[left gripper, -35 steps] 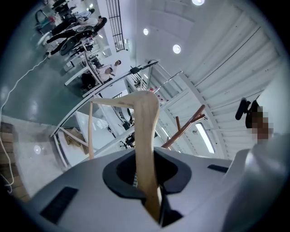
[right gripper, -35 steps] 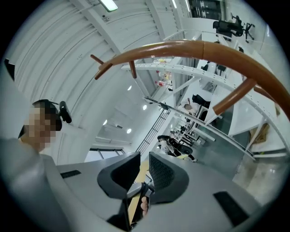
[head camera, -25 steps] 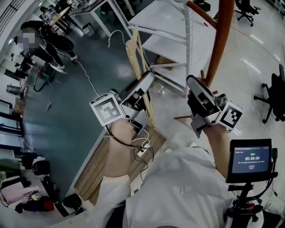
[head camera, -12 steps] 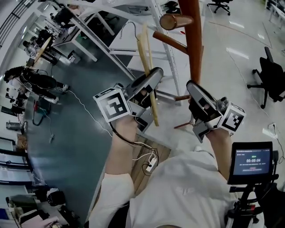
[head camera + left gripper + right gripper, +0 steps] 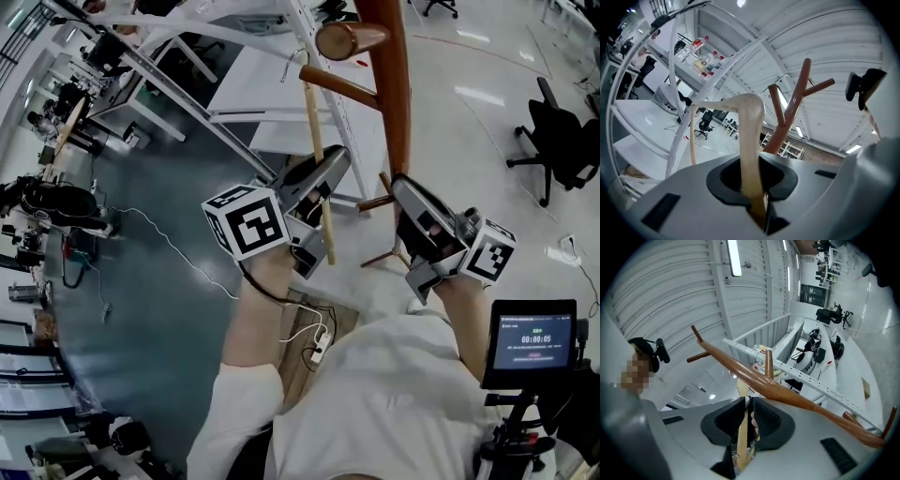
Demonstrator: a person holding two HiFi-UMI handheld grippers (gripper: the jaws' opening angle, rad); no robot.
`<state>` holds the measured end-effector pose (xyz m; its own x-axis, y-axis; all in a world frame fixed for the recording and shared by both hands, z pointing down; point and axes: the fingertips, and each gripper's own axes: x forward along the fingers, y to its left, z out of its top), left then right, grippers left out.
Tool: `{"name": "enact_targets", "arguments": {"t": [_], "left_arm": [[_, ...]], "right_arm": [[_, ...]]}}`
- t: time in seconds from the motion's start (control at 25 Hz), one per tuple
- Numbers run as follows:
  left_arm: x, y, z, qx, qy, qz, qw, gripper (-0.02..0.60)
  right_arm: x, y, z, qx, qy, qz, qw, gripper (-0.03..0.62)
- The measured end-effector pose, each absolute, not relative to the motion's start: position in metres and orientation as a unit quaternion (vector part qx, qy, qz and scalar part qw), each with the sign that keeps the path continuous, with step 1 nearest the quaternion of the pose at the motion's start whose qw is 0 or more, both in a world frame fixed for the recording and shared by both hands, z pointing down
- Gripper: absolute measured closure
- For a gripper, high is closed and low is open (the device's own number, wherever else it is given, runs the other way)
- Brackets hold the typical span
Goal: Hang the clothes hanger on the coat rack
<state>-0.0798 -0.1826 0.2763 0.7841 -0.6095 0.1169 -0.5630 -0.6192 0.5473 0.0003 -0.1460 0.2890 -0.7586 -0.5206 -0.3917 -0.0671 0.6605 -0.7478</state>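
Note:
The pale wooden clothes hanger (image 5: 316, 159) stands nearly upright, and its metal hook (image 5: 298, 58) reaches up beside a round-ended peg (image 5: 341, 40) of the brown coat rack (image 5: 395, 94). My left gripper (image 5: 328, 178) is shut on the hanger's lower part; in the left gripper view the hanger (image 5: 750, 140) rises from the jaws, with the rack (image 5: 790, 117) behind it. My right gripper (image 5: 405, 192) hovers close to the rack's pole, jaws closed on a thin pale wooden strip (image 5: 742, 437); what that strip belongs to I cannot tell. The rack (image 5: 754, 373) crosses the right gripper view.
White metal shelving (image 5: 253, 75) stands just left of the rack, with bottles on a shelf (image 5: 701, 58). Black office chairs (image 5: 553, 141) are at the right. A screen on a stand (image 5: 532, 339) sits near my right elbow. Cables and a power strip (image 5: 314, 342) lie on the floor.
The left gripper has carried the hanger toward the rack, and its top now sits just under the round-ended peg. The right gripper has hardly moved.

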Motion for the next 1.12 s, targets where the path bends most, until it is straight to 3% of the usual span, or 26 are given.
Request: {"name": "enact_targets", "arguments": {"t": [1.12], "left_arm": [[-0.058, -0.195, 0.310, 0.881, -0.380, 0.007, 0.282, 0.532]], "right_arm": [[0.001, -0.131, 0.285, -0.193, 0.863, -0.374, 0.279, 0.528]]}}
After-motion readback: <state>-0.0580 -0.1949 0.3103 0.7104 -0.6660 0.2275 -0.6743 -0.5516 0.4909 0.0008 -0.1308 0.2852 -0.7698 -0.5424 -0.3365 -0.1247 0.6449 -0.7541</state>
